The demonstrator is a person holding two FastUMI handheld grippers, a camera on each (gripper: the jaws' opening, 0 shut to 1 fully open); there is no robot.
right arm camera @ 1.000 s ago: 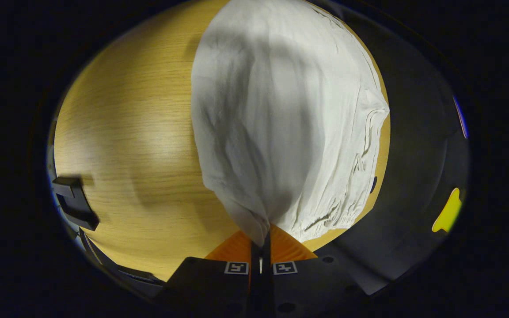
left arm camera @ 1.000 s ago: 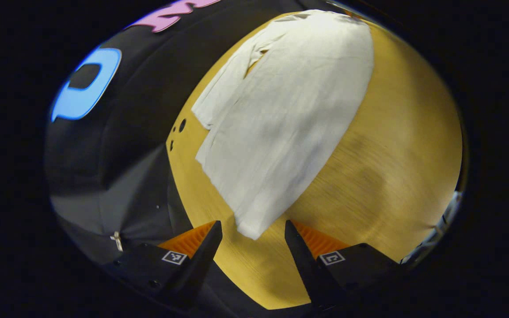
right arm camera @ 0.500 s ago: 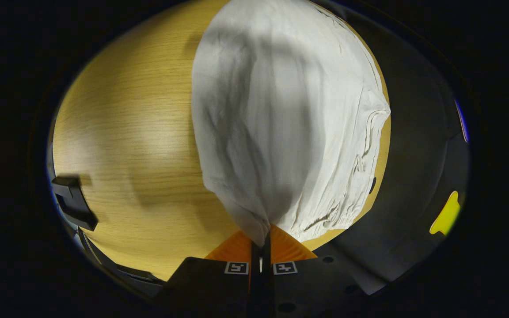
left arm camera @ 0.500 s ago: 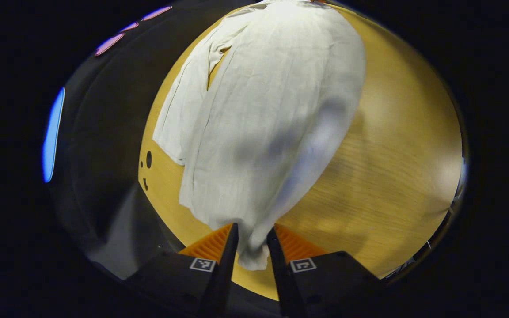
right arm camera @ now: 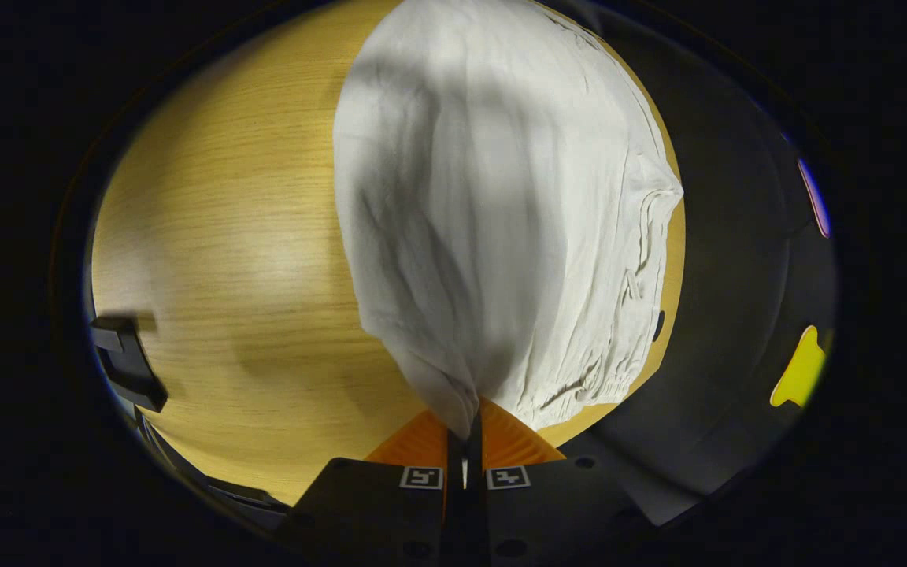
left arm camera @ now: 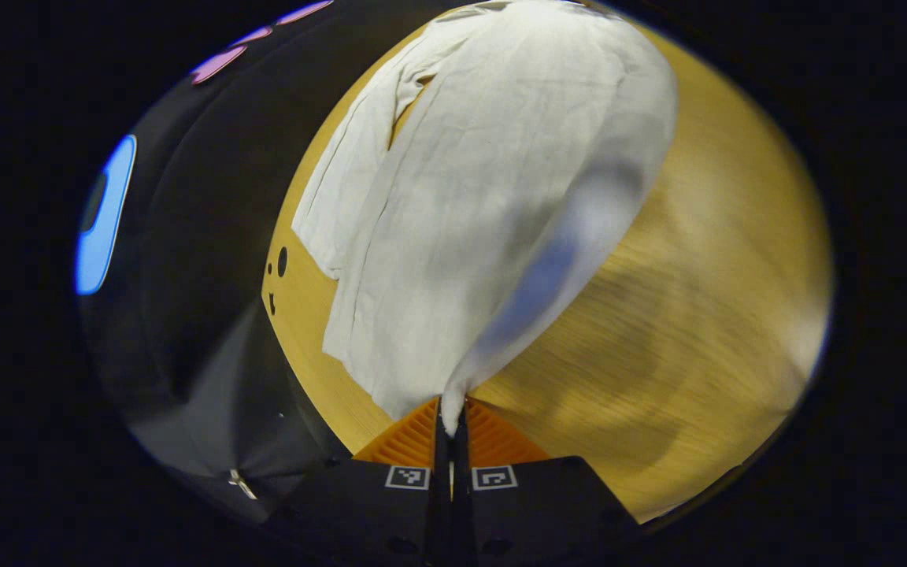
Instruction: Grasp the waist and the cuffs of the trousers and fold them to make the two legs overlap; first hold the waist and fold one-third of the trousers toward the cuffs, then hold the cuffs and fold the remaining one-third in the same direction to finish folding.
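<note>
In the left gripper view, I had the left gripper (left arm camera: 450,421) pinching a corner of the cuff end of the trousers (left arm camera: 493,197), its fingers pressed together on the cloth, which rose from the tips and spread ahead over the wooden surface (left arm camera: 697,315); I judged this hold was for laying one leg over the other. In the right gripper view, the right gripper (right arm camera: 465,431) likewise clamped the gathered waist (right arm camera: 579,386) edge, fingers tight on it, trousers stretching forward from them.
</note>
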